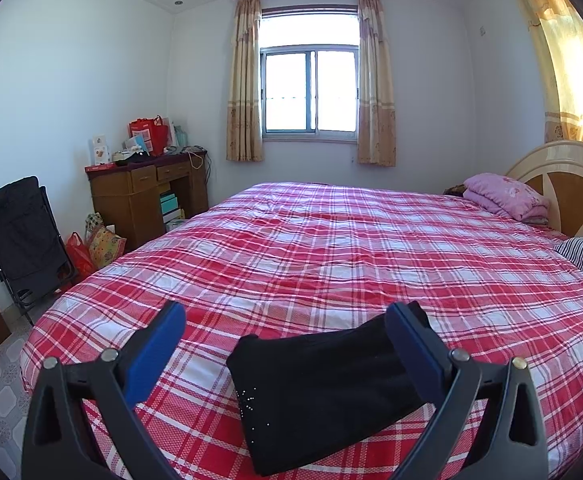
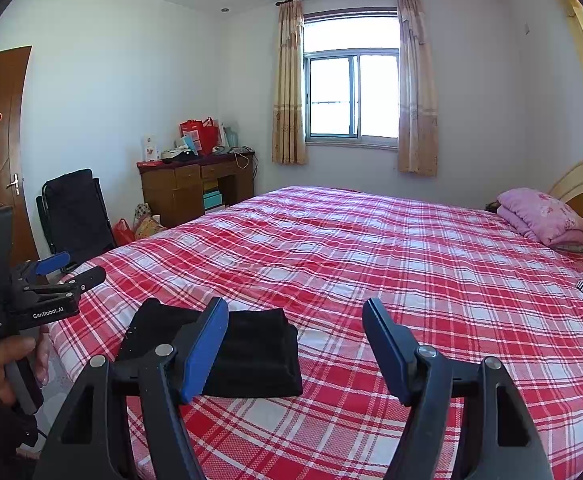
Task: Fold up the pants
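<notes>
Two open grippers hung over the near edge of the red-and-white plaid bedspread (image 1: 331,240), and neither one held anything. Between them lay the black fabric pants (image 1: 323,392), already doubled into a compact, thick rectangle with a scatter of tiny silver studs near one corner.

From the left gripper (image 1: 287,344), the bundle sat low and toward four o'clock, tucked against the inner side of the right-hand blue finger, which overlapped its far end in that view; whether pad and cloth actually touched could not be told. Its long axis ran from about seven o'clock up to two o'clock, slanting across the jaw gap rather than along it.

From the right gripper (image 2: 295,344), the same pants (image 2: 251,352) lay toward nine o'clock, mostly behind the left-hand blue finger and outside the gap, long axis running roughly nine to three. The left gripper (image 2: 71,268) showed there at the far left, jaws apart, well above the sheet.

The left gripper was judged the nearer one, since the bundle already sat partly inside its spread. By the look of it the folding was nearly or fully finished, so any coming move would turn on that slant: the left tool would need to rotate to meet the long side squarely.
</notes>
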Demonstrator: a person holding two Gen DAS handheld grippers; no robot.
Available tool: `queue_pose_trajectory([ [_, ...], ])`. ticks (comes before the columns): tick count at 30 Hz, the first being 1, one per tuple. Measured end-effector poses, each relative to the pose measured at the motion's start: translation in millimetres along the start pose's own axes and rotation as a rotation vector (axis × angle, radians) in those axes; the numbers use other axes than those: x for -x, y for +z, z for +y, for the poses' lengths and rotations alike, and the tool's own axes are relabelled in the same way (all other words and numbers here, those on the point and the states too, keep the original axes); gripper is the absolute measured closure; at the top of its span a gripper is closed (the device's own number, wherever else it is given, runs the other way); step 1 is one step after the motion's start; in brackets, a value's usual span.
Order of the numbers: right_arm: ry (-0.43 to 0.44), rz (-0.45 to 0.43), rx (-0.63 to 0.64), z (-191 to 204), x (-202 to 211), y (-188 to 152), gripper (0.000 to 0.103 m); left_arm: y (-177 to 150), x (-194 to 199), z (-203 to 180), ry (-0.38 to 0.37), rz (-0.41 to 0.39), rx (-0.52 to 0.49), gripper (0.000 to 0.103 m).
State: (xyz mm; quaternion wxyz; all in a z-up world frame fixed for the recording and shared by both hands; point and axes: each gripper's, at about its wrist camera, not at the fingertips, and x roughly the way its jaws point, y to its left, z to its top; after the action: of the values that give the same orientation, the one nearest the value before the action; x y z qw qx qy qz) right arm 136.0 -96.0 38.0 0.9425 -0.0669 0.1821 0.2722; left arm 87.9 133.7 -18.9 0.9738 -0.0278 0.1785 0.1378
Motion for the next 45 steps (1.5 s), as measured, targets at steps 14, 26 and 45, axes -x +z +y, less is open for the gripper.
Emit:
queue_pose_trajectory([
  [14, -0.003, 0.011, 0.000, -1.5, -3.8, -2.0, 0.032, -1.7, -2.4, 0.1, 0.002, 0.012, -0.003, 0.001],
  [26, -0.009, 0.014, 0.018, -0.1, -3.9, -3.0, 0.032, -2.3, -3.9, -0.5, 0.002, 0.016, -0.006, 0.001],
  [45, -0.008, 0.010, 0.028, 1.2, -2.7, -3.1, 0.032, 1.8, -1.6, 1.3, 0.049, 0.011, 0.001, 0.000],
])
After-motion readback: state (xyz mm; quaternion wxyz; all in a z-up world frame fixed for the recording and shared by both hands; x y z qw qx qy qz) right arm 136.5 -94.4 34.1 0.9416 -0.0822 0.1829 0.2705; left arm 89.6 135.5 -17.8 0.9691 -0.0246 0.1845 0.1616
